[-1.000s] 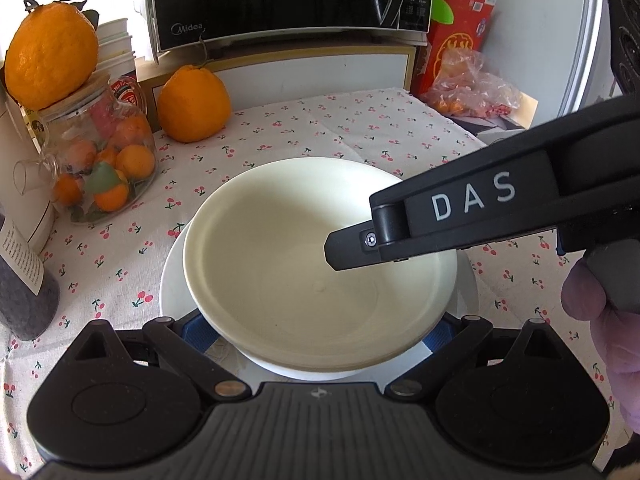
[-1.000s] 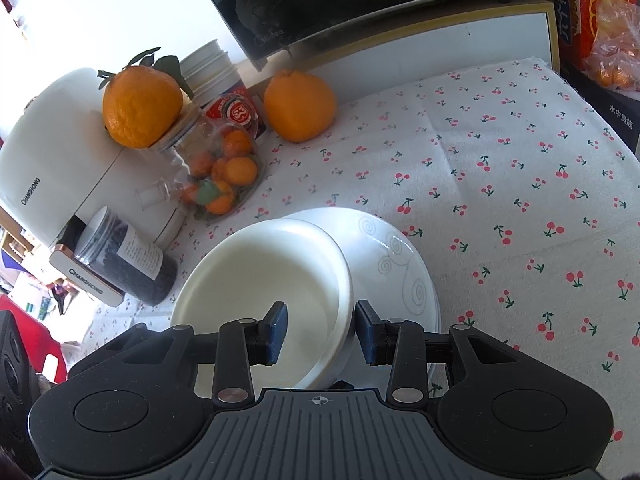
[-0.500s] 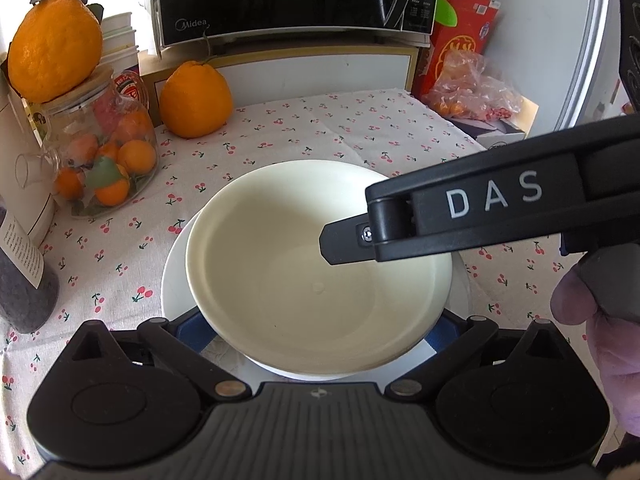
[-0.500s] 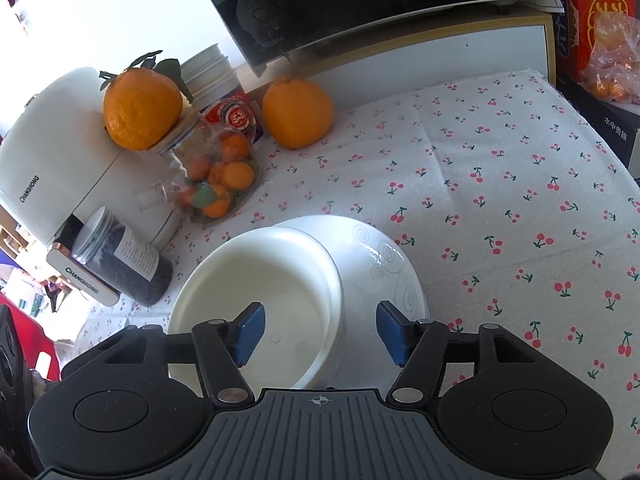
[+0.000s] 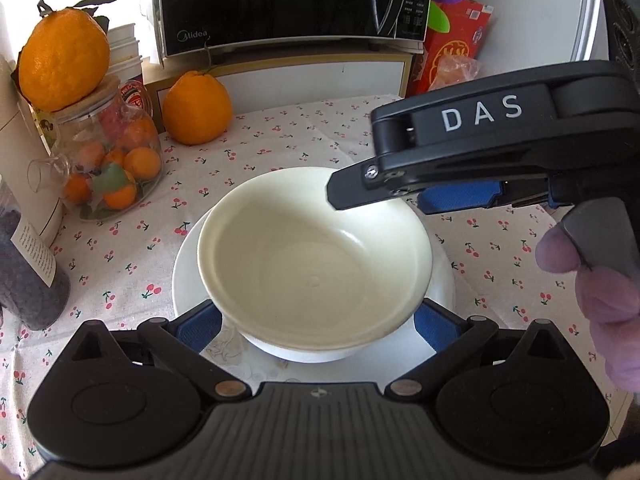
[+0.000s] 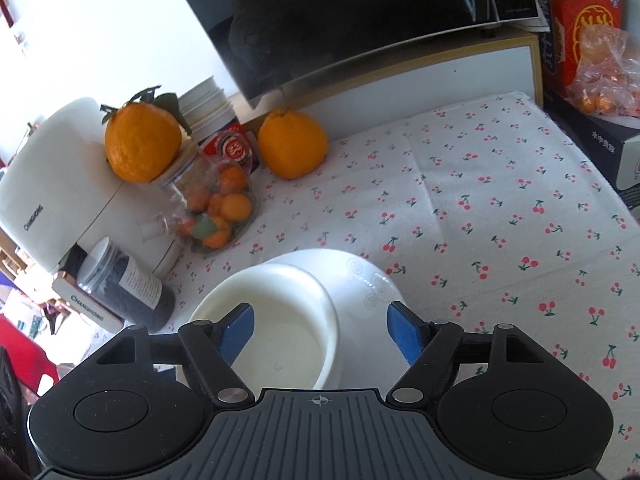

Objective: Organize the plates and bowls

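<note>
A cream bowl (image 5: 316, 264) rests on a white plate (image 5: 184, 280) on the cherry-print tablecloth. My left gripper (image 5: 316, 326) is open, its blue pads on either side of the bowl's near rim. My right gripper (image 6: 320, 330) is open and raised above the bowl (image 6: 280, 320) and the swirl-patterned plate (image 6: 360, 280); it holds nothing. In the left wrist view the right gripper (image 5: 460, 160) hangs over the bowl's far right rim, held by a hand.
A glass jar of small oranges (image 5: 108, 160) with a large orange (image 5: 64, 64) on top stands at left, beside a dark jar (image 5: 28, 272) and a white appliance (image 6: 52, 184). Another orange (image 5: 196, 108) and a microwave (image 5: 292, 4) are behind. A red box (image 5: 456, 48) is at back right.
My right gripper opened, let go of the bowl's rim and lifted up and away. My left gripper drew back and up; the bowl stays on the plate.
</note>
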The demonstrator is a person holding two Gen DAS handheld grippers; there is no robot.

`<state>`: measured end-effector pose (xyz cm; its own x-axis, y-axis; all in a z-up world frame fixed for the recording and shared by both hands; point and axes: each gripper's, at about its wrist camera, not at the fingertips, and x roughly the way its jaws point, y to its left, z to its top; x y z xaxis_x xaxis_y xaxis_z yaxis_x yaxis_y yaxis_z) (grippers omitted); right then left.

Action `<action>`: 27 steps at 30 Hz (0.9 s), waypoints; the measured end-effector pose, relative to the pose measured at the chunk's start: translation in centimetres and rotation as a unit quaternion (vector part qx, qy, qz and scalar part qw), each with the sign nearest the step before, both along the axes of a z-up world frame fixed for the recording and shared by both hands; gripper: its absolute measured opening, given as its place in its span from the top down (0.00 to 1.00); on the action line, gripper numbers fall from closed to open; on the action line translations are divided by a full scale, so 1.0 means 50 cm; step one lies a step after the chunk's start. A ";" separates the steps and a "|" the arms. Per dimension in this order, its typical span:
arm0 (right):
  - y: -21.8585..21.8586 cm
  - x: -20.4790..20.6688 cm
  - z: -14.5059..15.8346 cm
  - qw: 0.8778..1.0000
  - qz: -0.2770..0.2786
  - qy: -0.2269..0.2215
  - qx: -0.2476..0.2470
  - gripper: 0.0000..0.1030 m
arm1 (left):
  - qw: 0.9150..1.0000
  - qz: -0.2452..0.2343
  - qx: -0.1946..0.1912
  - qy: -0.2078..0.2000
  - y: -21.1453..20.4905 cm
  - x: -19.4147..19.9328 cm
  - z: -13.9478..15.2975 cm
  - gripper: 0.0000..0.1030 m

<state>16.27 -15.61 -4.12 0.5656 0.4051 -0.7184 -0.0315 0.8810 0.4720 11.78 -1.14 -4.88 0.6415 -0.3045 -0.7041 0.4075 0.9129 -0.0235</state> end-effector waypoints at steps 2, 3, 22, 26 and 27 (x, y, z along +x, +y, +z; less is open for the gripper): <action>-0.011 -0.003 0.005 1.000 -0.006 -0.002 -0.002 0.27 | 1.000 -0.003 -0.001 -0.003 0.003 -0.009 0.005 0.00; -0.017 -0.007 0.009 1.000 -0.007 -0.003 -0.005 0.27 | 1.000 -0.003 -0.001 -0.005 0.005 -0.015 0.008 0.00; -0.085 -0.093 0.055 0.997 0.006 -0.003 -0.077 0.26 | 0.997 0.081 -0.003 0.015 0.050 -0.098 0.044 0.00; -0.069 -0.120 0.068 0.995 0.021 -0.010 -0.096 0.26 | 0.993 0.116 -0.010 0.028 0.061 -0.108 0.049 0.00; -0.063 -0.127 0.073 0.994 0.023 -0.014 -0.102 0.26 | 0.992 0.122 -0.010 0.027 0.062 -0.111 0.051 0.00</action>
